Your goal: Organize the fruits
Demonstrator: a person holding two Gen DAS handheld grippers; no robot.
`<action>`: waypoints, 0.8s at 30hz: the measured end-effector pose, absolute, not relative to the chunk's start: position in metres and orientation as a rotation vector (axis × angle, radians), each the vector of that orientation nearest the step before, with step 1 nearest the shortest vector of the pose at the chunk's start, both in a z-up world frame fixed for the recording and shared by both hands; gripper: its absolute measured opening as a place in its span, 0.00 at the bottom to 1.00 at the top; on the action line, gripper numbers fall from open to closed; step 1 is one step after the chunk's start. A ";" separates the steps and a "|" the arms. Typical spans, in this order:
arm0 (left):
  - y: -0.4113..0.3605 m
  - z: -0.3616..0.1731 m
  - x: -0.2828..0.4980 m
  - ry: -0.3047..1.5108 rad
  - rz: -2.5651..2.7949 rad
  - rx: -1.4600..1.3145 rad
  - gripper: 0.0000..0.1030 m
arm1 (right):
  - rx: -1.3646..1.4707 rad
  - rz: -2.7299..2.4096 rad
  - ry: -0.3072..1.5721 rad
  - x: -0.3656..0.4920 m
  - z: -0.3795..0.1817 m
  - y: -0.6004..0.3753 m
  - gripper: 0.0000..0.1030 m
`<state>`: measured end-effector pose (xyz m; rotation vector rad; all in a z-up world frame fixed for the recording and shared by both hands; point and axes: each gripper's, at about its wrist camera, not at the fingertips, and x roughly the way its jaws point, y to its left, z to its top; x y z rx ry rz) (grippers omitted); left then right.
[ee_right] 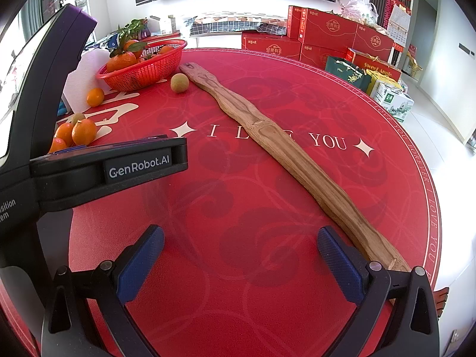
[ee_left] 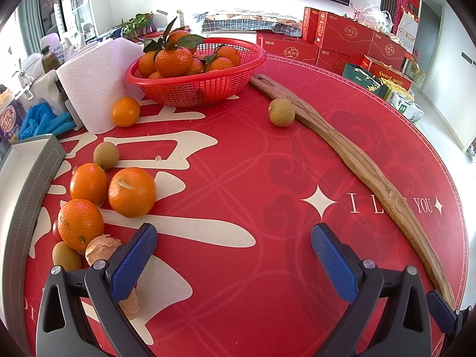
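Note:
A red basket [ee_left: 205,89] of leafy oranges [ee_left: 174,61] stands at the back of the red table; it also shows in the right wrist view [ee_right: 139,73]. Loose oranges [ee_left: 131,192] lie at the left, one more [ee_left: 125,111] by the basket. A greenish-brown round fruit [ee_left: 281,112] rests against a long wooden stick [ee_left: 351,148]; another [ee_left: 106,155] lies by the oranges. My left gripper [ee_left: 233,238] is open and empty above the cloth. My right gripper [ee_right: 241,238] is open and empty, with the left gripper's body [ee_right: 98,169] at its left.
A white paper-towel roll [ee_left: 95,83] stands left of the basket. A grey-edged white tray [ee_left: 20,184] lies at the far left. An onion-like peel [ee_left: 102,247] sits by my left finger. Red gift boxes [ee_left: 342,41] are stacked beyond the table.

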<state>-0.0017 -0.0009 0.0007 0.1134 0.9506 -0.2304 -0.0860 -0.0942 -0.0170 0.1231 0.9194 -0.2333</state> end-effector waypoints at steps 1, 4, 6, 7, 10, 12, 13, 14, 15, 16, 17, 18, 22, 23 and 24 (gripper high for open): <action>-0.001 0.001 -0.002 0.951 -0.230 0.113 1.00 | 0.123 -0.233 0.919 -0.086 -0.017 -0.094 1.00; -0.001 0.001 -0.002 0.951 -0.230 0.113 1.00 | 0.123 -0.234 0.920 -0.086 -0.017 -0.094 1.00; -0.001 0.001 -0.002 0.951 -0.230 0.113 1.00 | 0.123 -0.234 0.919 -0.086 -0.017 -0.094 1.00; -0.001 0.001 -0.002 0.951 -0.230 0.113 1.00 | 0.123 -0.234 0.920 -0.086 -0.017 -0.094 1.00; -0.001 0.001 -0.002 0.951 -0.230 0.114 1.00 | 0.123 -0.234 0.919 -0.086 -0.017 -0.094 1.00; -0.001 0.001 -0.002 0.951 -0.230 0.113 1.00 | 0.123 -0.234 0.919 -0.086 -0.017 -0.094 1.00; -0.001 0.001 -0.002 0.951 -0.230 0.113 1.00 | 0.123 -0.234 0.919 -0.086 -0.017 -0.094 1.00; -0.001 0.001 -0.002 0.951 -0.230 0.114 1.00 | 0.123 -0.234 0.919 -0.086 -0.017 -0.094 1.00; -0.001 0.001 -0.002 0.950 -0.230 0.114 1.00 | 0.123 -0.234 0.919 -0.086 -0.017 -0.094 1.00; -0.001 0.001 -0.002 0.950 -0.230 0.114 1.00 | 0.123 -0.234 0.919 -0.086 -0.017 -0.094 1.00; -0.001 0.001 -0.002 0.950 -0.230 0.114 1.00 | 0.123 -0.234 0.919 -0.086 -0.017 -0.094 1.00; -0.001 0.001 -0.002 0.951 -0.233 0.116 1.00 | 0.123 -0.234 0.919 -0.086 -0.017 -0.094 1.00; 0.008 0.004 0.001 0.978 -0.266 0.137 1.00 | 0.123 -0.234 0.920 -0.086 -0.017 -0.094 1.00; 0.012 0.009 -0.001 0.980 -0.270 0.128 1.00 | 0.123 -0.234 0.920 -0.086 -0.017 -0.094 1.00; 0.018 0.016 -0.005 0.965 -0.281 0.115 1.00 | 0.123 -0.233 0.919 -0.086 -0.017 -0.094 1.00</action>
